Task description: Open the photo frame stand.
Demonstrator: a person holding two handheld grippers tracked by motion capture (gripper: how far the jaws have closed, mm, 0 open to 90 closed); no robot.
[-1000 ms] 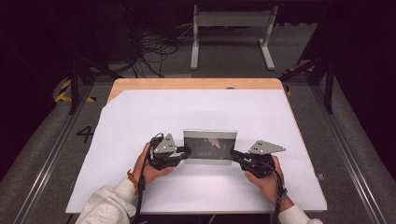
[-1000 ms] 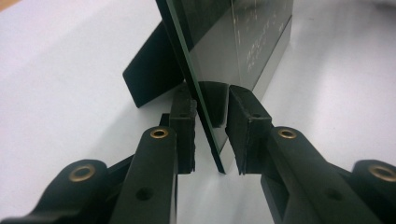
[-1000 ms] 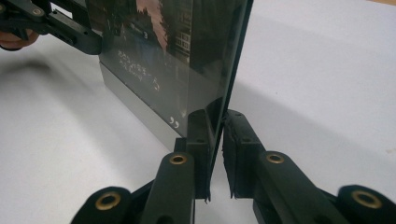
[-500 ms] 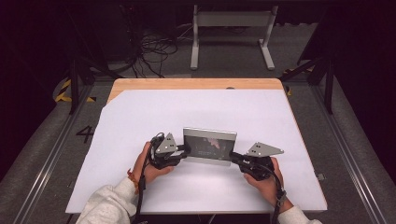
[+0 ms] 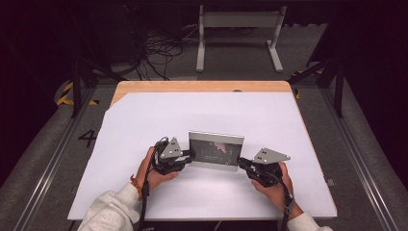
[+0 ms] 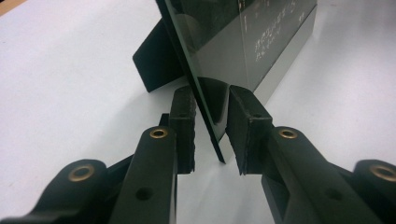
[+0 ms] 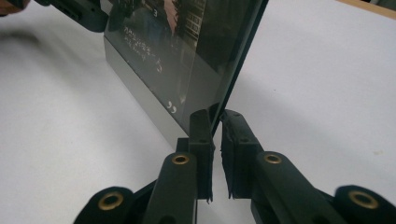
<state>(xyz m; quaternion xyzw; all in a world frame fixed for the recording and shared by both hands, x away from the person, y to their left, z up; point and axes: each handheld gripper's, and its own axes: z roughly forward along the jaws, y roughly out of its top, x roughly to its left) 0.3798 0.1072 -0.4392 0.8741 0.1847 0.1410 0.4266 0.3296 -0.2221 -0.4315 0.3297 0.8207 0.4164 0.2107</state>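
The picture frame [image 5: 215,150] stands on the white surface [image 5: 144,120], between both grippers. The left gripper [image 6: 211,133] jaws straddle its edge, apart from the glass; the right gripper [image 7: 215,149] jaws clamp the opposite edge. Its printed text is too blurred to read.
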